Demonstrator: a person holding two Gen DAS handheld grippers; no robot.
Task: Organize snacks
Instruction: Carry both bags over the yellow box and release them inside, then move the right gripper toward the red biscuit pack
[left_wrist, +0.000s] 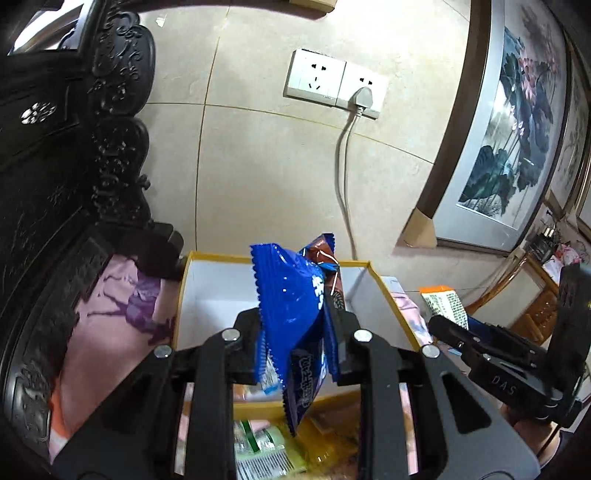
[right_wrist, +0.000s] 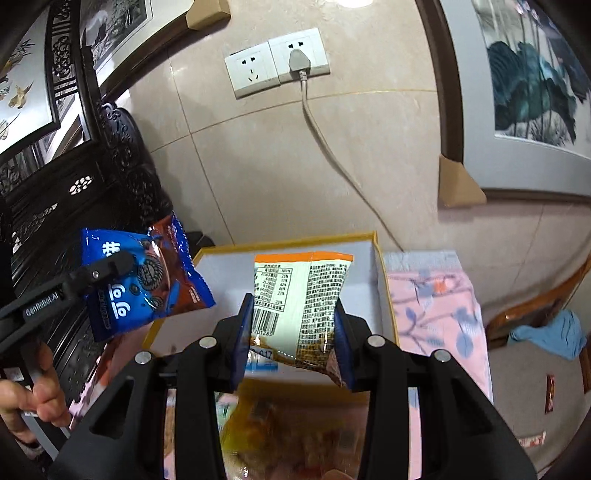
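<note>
My left gripper (left_wrist: 295, 325) is shut on a blue cookie packet (left_wrist: 291, 295), which stands upright between the pads above an open box with a white inside and a yellow rim (left_wrist: 207, 280). My right gripper (right_wrist: 293, 325) is shut on an orange-and-white snack packet (right_wrist: 299, 295), printed back facing me, held over the same box (right_wrist: 288, 240). The right wrist view shows the left gripper (right_wrist: 110, 266) with the blue packet (right_wrist: 147, 284) at the left. In the left wrist view the right gripper (left_wrist: 458, 332) is at the right. More snack packets (left_wrist: 258, 450) lie low in front, blurred.
The box sits on a pink floral cloth (right_wrist: 436, 306). Dark carved wooden furniture (left_wrist: 74, 166) stands to the left. On the tiled wall behind is a double socket (left_wrist: 336, 83) with a cable hanging down. A framed painting (left_wrist: 509, 140) leans at the right. A hand (right_wrist: 33, 398) grips the left tool.
</note>
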